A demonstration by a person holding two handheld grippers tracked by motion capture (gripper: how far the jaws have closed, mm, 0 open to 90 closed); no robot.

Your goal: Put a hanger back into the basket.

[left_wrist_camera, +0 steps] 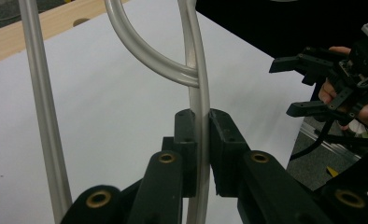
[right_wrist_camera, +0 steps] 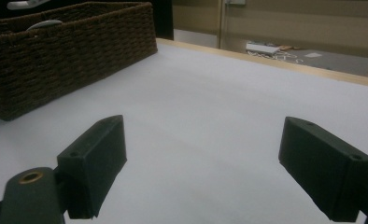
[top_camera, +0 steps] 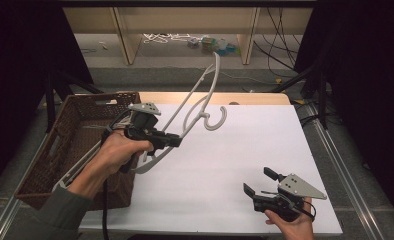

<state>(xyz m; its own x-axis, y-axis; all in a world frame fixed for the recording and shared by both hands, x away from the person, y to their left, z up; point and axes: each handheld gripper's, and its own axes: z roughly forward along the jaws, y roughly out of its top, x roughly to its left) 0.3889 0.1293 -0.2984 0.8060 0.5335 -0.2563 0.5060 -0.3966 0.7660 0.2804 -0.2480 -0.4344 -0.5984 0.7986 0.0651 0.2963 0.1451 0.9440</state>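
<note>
The left gripper's fingers clamp the pale grey plastic coat hanger's rod beside the brown wicker basket (contents unclear); the right gripper's fingers stand apart.

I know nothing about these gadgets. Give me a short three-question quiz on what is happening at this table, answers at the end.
1. True or false: the left gripper is clamped on the white clothes hanger.
2. The right gripper has its jaws: A) shut on the hanger, B) open with nothing between them, C) shut on the basket's rim.
3. Fill in: the brown wicker ____ sits at the left edge of the white table.

Key: 1 true: in the left gripper view both pads press on one of the hanger's thin bars. 2 B: it sits low over the table's near right corner. 3 basket.
</note>
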